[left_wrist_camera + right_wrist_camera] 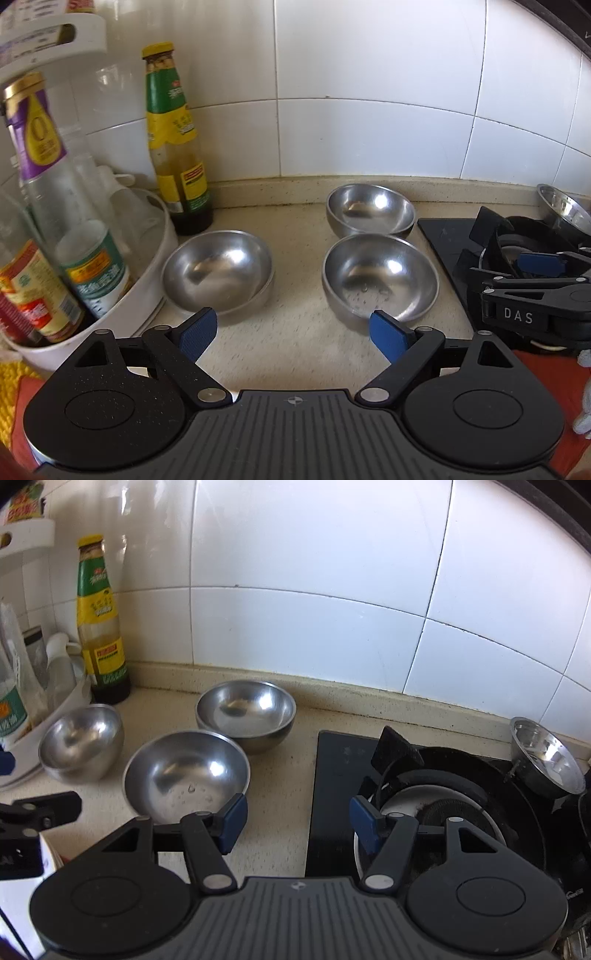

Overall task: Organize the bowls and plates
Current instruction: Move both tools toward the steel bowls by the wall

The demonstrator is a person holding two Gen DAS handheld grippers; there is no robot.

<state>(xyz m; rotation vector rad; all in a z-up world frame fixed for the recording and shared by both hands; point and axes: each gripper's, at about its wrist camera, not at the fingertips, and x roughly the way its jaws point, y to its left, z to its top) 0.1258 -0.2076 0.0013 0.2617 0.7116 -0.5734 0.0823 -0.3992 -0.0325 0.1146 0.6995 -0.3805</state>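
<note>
Three steel bowls stand on the beige counter. In the left wrist view the left bowl [218, 271] is by the condiment rack, the near bowl [380, 275] holds water drops, the far bowl [370, 210] is by the wall. The right wrist view shows the same left bowl [81, 740], near bowl [186, 771] and far bowl [245, 710]. A fourth steel bowl [548, 757] sits tilted on the stove's far side. My left gripper [293, 334] is open and empty, short of the bowls. My right gripper [297, 821] is open and empty, over the counter's edge by the stove.
A white rack [147, 277] with sauce bottles and jars stands at the left; a tall green-labelled bottle [177, 147] is beside it at the wall. A black gas stove [424, 805] with a burner lies to the right. White tiled wall behind.
</note>
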